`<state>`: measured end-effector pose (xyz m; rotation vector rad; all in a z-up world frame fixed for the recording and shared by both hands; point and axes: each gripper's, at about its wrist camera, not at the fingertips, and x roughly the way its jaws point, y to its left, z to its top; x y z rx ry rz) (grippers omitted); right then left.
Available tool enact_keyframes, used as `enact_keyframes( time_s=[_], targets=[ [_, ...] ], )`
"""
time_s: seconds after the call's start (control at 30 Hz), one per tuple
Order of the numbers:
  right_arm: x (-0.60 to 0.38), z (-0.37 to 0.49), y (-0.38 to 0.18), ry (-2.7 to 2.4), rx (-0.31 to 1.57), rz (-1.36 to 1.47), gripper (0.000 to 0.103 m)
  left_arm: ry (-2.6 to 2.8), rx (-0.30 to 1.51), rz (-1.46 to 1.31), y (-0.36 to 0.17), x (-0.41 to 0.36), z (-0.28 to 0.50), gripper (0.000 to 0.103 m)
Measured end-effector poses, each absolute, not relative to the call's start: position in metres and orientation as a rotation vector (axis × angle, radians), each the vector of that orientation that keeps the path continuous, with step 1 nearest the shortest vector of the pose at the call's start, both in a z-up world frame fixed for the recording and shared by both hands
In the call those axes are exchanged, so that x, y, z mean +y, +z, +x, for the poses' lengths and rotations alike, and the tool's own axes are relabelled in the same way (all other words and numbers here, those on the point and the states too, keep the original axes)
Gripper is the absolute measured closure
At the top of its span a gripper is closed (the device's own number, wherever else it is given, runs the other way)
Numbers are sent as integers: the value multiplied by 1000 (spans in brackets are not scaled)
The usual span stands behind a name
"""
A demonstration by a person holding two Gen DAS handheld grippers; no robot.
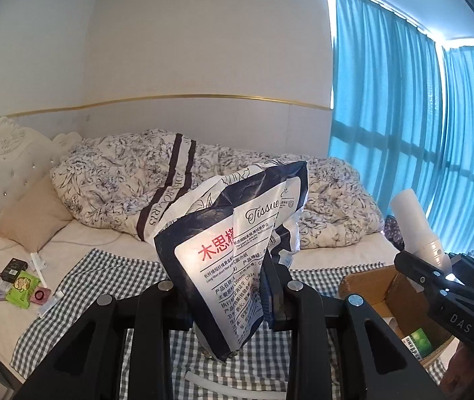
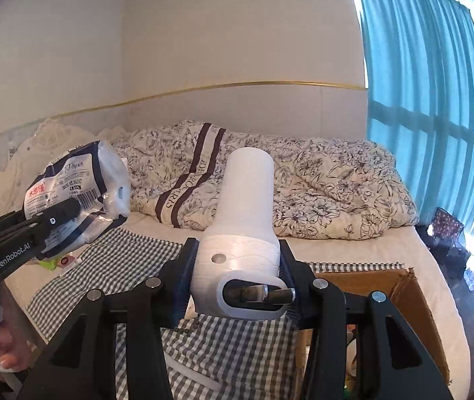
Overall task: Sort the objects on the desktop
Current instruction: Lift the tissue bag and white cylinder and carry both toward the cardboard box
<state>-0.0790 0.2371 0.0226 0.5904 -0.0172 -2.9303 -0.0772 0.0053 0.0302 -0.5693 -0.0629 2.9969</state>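
My left gripper (image 1: 228, 291) is shut on a crumpled blue-and-white tissue pack (image 1: 237, 233), held up above the checkered cloth (image 1: 103, 273). The same tissue pack (image 2: 76, 186) and left gripper (image 2: 66, 213) show at the left of the right wrist view. My right gripper (image 2: 237, 266) is shut on a white plastic bottle-shaped device (image 2: 247, 220), upright, with a slot at its base holding a dark metal cylinder. That white device (image 1: 417, 226) and right gripper (image 1: 437, 273) sit at the right edge of the left wrist view, above an open cardboard box (image 1: 377, 286).
The cardboard box (image 2: 410, 300) lies right of the checkered cloth (image 2: 130, 253) on a bed, with a green item (image 1: 418, 338) inside. Small items lie at the left: a green packet (image 1: 21, 288), pink case (image 1: 40, 296), black box (image 1: 13, 268). A rumpled floral duvet (image 1: 130, 180) and blue curtains (image 1: 403, 116) lie beyond.
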Motion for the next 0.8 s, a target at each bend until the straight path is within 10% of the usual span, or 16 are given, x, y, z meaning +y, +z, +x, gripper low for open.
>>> enact_keyframes(
  time_s=[0.8],
  targets=[
    [353,-33,34,-3161,-76,618,57,2771,56,-563,34,137,-76,73]
  ],
)
